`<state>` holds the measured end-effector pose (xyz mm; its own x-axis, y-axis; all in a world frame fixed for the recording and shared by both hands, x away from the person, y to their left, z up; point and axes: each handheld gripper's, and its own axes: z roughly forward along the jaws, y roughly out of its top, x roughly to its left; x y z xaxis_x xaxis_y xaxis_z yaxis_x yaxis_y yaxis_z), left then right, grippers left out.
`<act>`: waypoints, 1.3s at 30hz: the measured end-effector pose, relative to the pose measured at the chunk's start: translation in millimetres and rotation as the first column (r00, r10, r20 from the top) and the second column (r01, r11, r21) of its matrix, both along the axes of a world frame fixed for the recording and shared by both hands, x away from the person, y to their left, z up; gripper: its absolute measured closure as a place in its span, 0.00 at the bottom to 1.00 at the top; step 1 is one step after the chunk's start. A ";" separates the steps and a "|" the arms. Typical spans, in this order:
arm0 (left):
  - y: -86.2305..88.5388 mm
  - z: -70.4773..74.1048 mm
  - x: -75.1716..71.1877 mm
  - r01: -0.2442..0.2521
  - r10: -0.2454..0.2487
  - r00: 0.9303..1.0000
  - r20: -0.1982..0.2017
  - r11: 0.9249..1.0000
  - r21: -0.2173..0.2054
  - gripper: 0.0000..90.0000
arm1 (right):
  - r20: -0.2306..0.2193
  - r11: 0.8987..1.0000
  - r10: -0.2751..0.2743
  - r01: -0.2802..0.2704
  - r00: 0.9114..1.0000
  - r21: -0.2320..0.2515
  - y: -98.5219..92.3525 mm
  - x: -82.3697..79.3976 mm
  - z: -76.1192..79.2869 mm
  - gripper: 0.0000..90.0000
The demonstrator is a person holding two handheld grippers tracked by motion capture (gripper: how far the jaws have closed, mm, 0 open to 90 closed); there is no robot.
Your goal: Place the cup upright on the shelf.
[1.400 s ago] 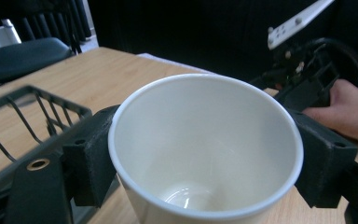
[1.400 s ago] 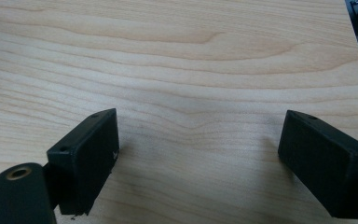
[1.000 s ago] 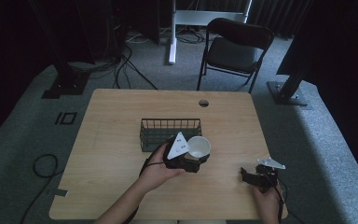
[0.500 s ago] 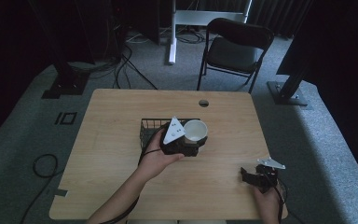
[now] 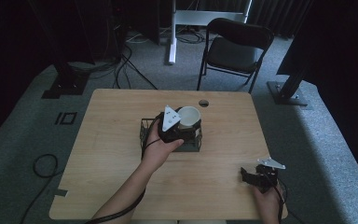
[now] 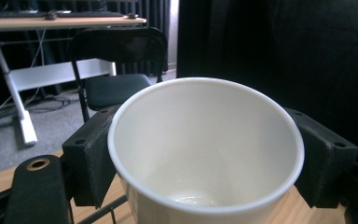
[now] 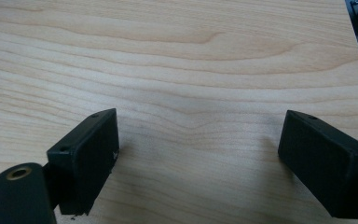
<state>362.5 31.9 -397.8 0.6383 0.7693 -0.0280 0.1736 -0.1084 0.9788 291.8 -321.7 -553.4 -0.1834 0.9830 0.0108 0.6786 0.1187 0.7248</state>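
Now left claw (image 5: pixel 182 125) clamps smooth white paper cup (image 5: pixel 189 116); right claw (image 7: pixel 200 163) wide.

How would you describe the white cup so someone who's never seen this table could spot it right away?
Look to the middle of the wooden table, where a black wire basket stands. Right over it, the left gripper clamps a white paper cup between its black jaws. It is empty, open-topped, and the brightest round thing there.

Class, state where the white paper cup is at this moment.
In the high view, the white paper cup sits mid-table, clamped in the left gripper above the black wire basket.
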 end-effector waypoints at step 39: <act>-8.7 -70.6 44.0 -0.181 0.192 0.973 -0.125 0.979 0.092 0.23 | -0.001 1.000 0.000 0.000 1.000 0.000 0.0 -0.1 0.0 0.13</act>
<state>406.5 23.2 -468.3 0.4779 0.8776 -0.0368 0.3256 -0.1381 0.9354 291.7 -321.7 -553.3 -0.1834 0.9830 0.0114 0.6793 0.1184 0.7242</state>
